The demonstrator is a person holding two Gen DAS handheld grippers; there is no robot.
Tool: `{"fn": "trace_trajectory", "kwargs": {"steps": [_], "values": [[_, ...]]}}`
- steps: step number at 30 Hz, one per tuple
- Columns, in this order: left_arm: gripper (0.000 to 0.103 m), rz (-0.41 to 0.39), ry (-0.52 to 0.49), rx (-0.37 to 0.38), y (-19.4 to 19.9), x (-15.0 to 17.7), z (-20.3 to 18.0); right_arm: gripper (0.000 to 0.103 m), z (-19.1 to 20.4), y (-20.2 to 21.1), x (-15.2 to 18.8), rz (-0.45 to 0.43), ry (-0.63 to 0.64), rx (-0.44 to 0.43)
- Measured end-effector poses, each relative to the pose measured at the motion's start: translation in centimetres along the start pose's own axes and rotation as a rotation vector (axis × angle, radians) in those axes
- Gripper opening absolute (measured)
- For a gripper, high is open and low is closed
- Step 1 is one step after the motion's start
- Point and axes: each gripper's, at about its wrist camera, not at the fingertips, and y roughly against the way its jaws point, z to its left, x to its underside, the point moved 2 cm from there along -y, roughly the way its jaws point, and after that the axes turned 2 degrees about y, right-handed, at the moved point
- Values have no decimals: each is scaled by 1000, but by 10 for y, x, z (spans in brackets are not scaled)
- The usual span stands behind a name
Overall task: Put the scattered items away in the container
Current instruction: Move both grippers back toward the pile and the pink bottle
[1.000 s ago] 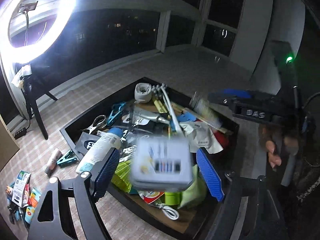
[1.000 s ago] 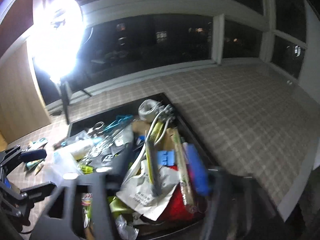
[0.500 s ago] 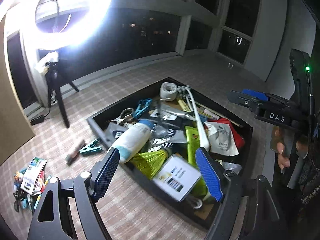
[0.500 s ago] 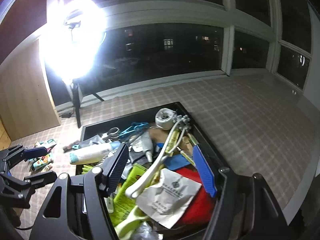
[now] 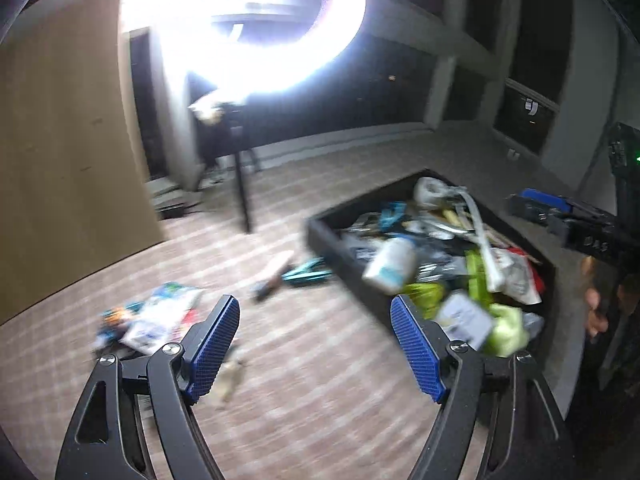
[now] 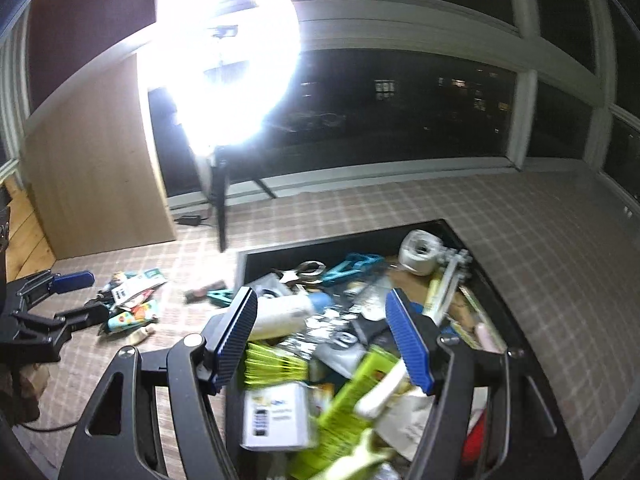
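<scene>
two grippers show, and both have their jaws spread wide with nothing between them. the left gripper [image 5: 316, 346] hangs over bare checked floor [image 5: 320, 392], with a pile of small packets [image 5: 154, 316] at its ten o'clock and a teal clip [image 5: 306, 274] beside a small tube [image 5: 272, 270] at twelve, just outside the box wall. the black box [image 5: 332, 252] sits at its two o'clock, heaped with clutter: a white bottle [image 5: 388, 266], a flat white card box [image 5: 466, 316], a roll of tape [image 5: 430, 192]. the right gripper [image 6: 322, 338] hovers over that box, above the bottle. a ring light [image 6: 226, 64] glares at twelve o'clock.
</scene>
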Motion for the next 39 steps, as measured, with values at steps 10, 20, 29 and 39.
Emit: {"fn": "trace_trajectory", "kwargs": {"steps": [10, 20, 29, 39], "values": [[76, 3, 153, -248, 40, 52, 127, 66, 77, -30, -1, 37, 40, -165], [72, 42, 262, -302, 34, 89, 187, 66, 168, -95, 9, 154, 126, -235], [68, 73, 190, -242, 13, 94, 191, 65, 193, -176, 5, 322, 117, -166], [68, 90, 158, -198, -14, 88, 192, 64, 181, -220, 3, 397, 63, -106]]}}
